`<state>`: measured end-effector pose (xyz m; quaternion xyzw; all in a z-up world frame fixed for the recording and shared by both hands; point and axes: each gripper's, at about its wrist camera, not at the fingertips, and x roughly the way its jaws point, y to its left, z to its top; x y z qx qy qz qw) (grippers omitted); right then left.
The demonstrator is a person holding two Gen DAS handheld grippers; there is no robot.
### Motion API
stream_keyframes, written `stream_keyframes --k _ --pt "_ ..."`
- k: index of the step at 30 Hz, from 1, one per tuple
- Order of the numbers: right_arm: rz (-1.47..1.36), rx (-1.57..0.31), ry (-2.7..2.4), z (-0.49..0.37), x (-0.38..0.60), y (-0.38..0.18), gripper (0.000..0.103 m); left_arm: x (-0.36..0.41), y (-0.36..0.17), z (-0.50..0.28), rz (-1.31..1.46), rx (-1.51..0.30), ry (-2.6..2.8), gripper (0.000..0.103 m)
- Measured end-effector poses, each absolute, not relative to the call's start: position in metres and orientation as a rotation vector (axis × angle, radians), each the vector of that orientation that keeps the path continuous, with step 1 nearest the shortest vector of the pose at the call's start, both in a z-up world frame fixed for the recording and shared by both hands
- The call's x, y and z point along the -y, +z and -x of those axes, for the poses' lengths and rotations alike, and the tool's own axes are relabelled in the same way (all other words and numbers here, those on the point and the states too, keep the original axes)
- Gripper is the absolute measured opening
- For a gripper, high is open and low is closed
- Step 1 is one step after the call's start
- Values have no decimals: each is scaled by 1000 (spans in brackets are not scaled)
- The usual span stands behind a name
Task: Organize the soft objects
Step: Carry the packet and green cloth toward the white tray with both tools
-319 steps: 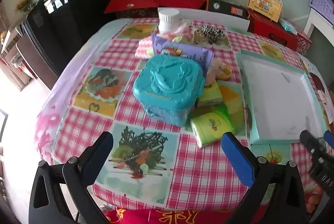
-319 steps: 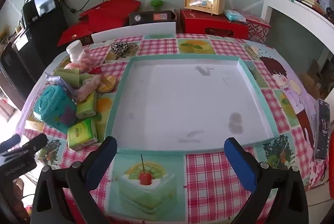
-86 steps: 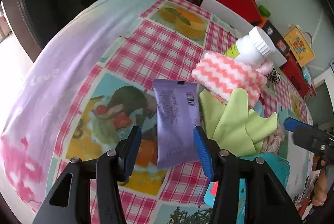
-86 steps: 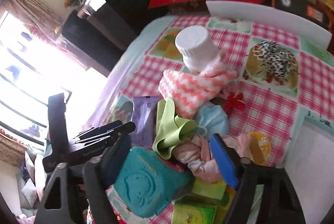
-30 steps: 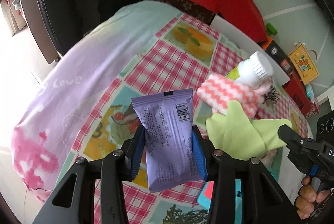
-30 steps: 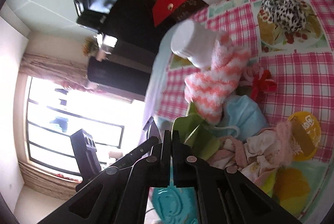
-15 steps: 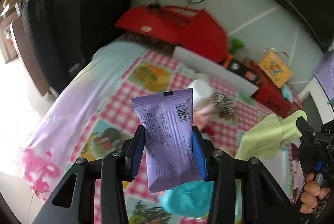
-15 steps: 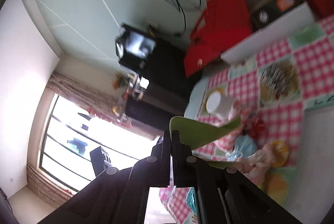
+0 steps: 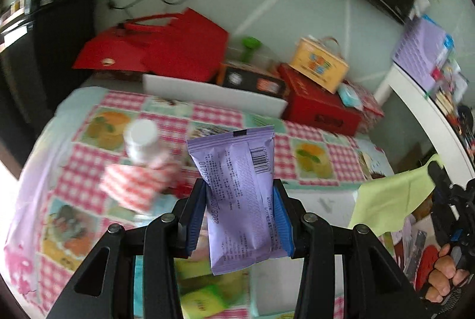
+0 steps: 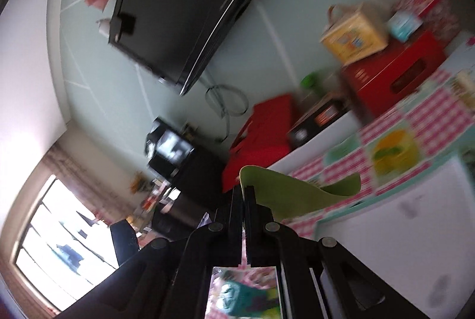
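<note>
My left gripper (image 9: 240, 215) clamps the purple packet (image 9: 237, 194) by its sides, upright between the pads, above the table. My right gripper (image 10: 244, 191) is pinched fully closed on one edge of the green cloth (image 10: 292, 194), which trails off to its right. The white tray (image 10: 400, 218) lies below and right of it. The cloth's hold looks thin, though blur hides the seam; a quick swing could slip it free, or drag it across the clutter.
</note>
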<state>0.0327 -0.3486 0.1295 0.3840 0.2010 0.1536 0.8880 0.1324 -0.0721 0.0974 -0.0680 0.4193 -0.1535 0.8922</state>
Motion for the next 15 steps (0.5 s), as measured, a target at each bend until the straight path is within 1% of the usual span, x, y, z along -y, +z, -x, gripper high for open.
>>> stream_keyframes --k 6,15 --pt "-774 -414 157 -10 384 125 1 124 76 -137 75 -928 -365 45" --pt "-784 -507 -2 -15 414 92 1 178 57 -150 -13 -984 -383 45"
